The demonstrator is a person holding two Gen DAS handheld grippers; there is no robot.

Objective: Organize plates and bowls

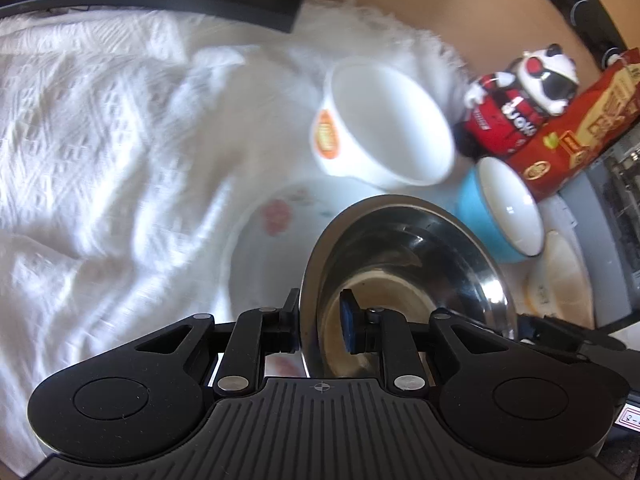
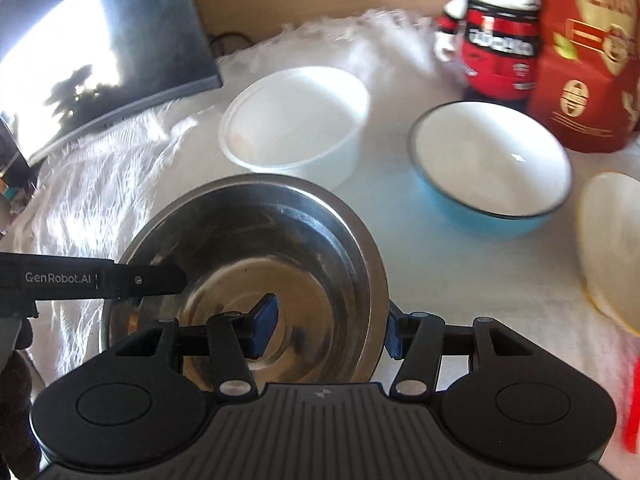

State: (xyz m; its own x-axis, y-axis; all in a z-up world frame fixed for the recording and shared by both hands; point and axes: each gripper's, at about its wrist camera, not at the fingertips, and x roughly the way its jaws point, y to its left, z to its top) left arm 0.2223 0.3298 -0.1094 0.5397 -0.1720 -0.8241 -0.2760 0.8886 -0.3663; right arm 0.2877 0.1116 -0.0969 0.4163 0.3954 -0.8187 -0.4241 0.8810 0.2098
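Note:
A steel bowl (image 1: 408, 264) is held by both grippers above a white plate with a pink flower (image 1: 264, 240). My left gripper (image 1: 322, 322) is shut on the bowl's left rim, one finger inside, one outside. My right gripper (image 2: 326, 330) straddles the bowl's right rim (image 2: 256, 256), one blue pad inside and one outside; the left gripper's finger (image 2: 132, 280) shows at the bowl's far side. Beyond stand a white plastic bowl (image 2: 296, 120), also in the left wrist view (image 1: 384, 120), and a blue bowl with white inside (image 2: 492, 160), also in the left wrist view (image 1: 504, 208).
A white textured cloth (image 1: 100, 140) covers the table. A panda figure (image 2: 492, 28) and a red box (image 2: 588, 52) stand at the back right. A cream dish (image 2: 612, 240) lies at the right. A dark monitor (image 2: 100, 52) stands at the back left.

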